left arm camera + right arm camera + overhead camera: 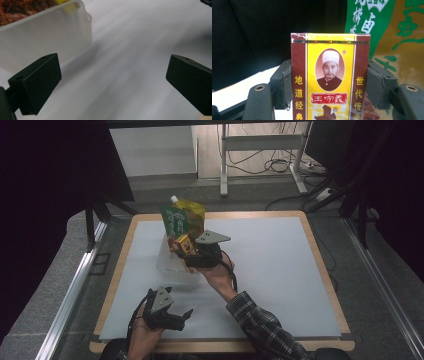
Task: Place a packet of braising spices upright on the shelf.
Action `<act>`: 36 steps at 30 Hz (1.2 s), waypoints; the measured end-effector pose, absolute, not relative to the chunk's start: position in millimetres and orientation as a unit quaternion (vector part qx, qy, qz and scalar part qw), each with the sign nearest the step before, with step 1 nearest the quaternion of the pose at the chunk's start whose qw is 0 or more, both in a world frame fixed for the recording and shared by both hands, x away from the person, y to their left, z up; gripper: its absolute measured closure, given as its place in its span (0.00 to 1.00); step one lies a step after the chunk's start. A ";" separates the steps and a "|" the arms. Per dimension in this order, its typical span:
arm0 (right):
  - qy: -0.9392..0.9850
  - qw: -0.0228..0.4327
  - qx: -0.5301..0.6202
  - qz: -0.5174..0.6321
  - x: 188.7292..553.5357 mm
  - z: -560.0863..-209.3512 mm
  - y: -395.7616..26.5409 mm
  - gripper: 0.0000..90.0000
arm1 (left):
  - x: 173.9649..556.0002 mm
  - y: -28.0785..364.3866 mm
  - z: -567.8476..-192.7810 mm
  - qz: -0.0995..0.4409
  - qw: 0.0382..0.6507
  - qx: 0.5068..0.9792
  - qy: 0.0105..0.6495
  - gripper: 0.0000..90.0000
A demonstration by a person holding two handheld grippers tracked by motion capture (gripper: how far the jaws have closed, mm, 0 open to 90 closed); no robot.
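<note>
My right gripper (187,251) is shut on a small red and yellow box (330,77) with a printed portrait; both pads press its sides. It hangs over a clear plastic container (169,260) near the table's middle left. A green and yellow spouted pouch (184,217) stands in that container, right behind the box, and shows as the pouch (387,32) in the right gripper view. My left gripper (189,315) rests near the front edge, open, with nothing between its jaws. The left gripper view shows the container (47,32) close by, with the white mat beyond.
A pale mat (280,270) covers the wooden table (320,260). Metal rails (75,285) run along both sides. Beyond the far edge stand a white frame's legs (260,150) with cables on the floor.
</note>
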State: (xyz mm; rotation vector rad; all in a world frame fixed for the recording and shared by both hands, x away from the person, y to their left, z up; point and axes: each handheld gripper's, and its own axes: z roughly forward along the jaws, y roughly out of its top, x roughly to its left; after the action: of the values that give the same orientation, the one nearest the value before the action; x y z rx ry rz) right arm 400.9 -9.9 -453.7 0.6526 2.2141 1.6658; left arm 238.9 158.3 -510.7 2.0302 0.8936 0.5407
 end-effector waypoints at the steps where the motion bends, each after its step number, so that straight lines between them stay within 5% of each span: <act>1: 0.768 0.146 0.228 0.580 401.0 -453.7 -9.2 0.35 | 238.9 158.3 -510.6 0.215 0.416 0.808 0.356 0.00; 36: 0.781 0.141 0.234 0.562 385.9 -486.2 -21.8 0.36 | 239.1 155.6 -511.8 0.215 0.411 0.812 0.354 0.00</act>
State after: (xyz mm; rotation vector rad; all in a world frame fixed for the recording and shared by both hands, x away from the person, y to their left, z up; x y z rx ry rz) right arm 385.9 -21.8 -486.2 0.6763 2.2546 1.6215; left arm 239.1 155.6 -511.8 2.0444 0.8905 0.5408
